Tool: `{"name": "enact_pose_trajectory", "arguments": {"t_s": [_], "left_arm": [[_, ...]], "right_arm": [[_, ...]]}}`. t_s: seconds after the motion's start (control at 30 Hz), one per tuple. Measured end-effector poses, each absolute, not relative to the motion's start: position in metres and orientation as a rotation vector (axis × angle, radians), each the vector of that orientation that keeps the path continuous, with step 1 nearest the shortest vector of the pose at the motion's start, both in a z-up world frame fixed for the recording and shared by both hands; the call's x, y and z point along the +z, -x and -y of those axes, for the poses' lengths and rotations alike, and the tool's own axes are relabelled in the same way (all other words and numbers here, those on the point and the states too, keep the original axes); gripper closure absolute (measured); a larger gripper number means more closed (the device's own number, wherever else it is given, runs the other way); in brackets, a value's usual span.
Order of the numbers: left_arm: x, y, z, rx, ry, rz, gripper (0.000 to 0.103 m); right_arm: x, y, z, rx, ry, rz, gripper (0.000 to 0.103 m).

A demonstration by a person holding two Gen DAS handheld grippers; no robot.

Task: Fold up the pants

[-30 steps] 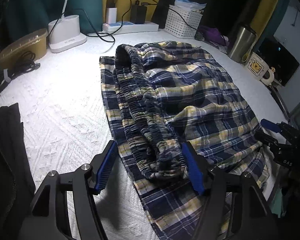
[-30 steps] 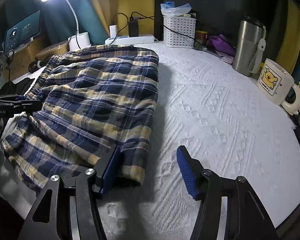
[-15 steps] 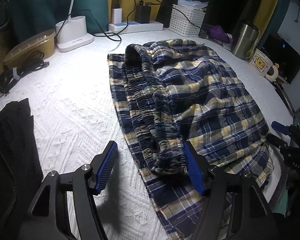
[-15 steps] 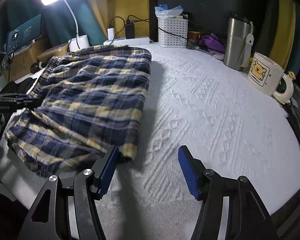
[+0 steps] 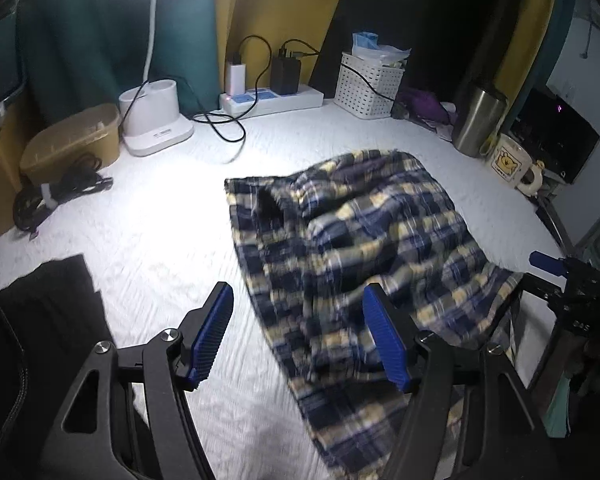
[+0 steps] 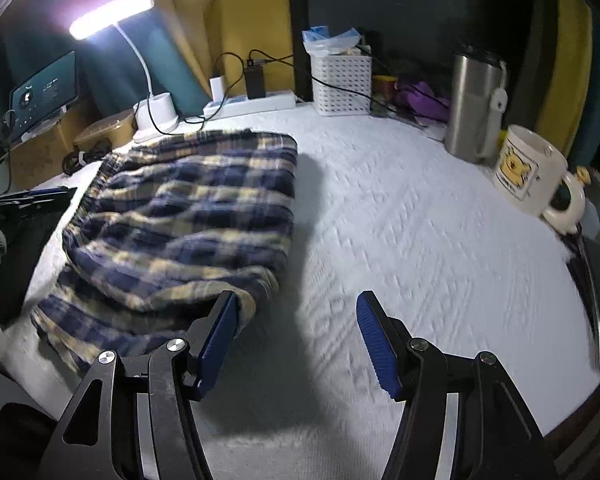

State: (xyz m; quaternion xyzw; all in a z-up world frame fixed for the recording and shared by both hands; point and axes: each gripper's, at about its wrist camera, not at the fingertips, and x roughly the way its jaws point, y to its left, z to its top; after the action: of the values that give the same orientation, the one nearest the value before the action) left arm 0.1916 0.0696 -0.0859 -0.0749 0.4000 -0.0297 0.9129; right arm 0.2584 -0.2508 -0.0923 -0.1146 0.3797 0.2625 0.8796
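- Left wrist view: our left claw (image 5: 298, 334) is spread wide with nothing between the pads, hanging above the near-left edge of the pants (image 5: 364, 248); its right pad overlaps the plaid in the picture, but we can't tell if it touches.
- Pants lie folded in a rumpled stack on the white worktop (image 5: 148, 220), centre-right. We judge they sit there because it's the open patch under the lamp, with the clutter lined up along the back.
- Long axis here runs from near-right, at the worktop's front edge, away toward the basket (image 5: 368, 86). The gathered waistband looks to be along the left side, though blur hides the detail.
- Right claw's blue tip shows at the far right, just beside the fabric's right edge.
- Right wrist view: our right claw (image 6: 296, 338) is also spread and pinching nothing; its left pad sits just at the pants' (image 6: 188, 216) near-right corner, its right pad over bare worktop (image 6: 420, 232).
- Waistband side faces left toward the other claw; the folded edge on the right is straight, running near-to-far.
- Mug (image 6: 530, 170) and steel tumbler (image 6: 474, 106) stand well apart on the right.
- We judge this fold is laid down, with both claws empty.
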Motion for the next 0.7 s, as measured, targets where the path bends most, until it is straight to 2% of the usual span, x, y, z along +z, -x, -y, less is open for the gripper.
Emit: {"name": "enact_pose_trajectory", "arguments": {"t_s": [0.37,0.7], "left_arm": [[-0.104,-0.233,-0.07,-0.082,0.174,-0.859,0.036],[-0.099,-0.242,-0.075,-0.095,0.213,-0.842,0.035]], "right_arm": [[-0.08,-0.256,0.273,0.47,0.234,-0.813,0.039],[-0.086,-0.302,0.233,0.537,0.235,-0.797,0.039]]}}
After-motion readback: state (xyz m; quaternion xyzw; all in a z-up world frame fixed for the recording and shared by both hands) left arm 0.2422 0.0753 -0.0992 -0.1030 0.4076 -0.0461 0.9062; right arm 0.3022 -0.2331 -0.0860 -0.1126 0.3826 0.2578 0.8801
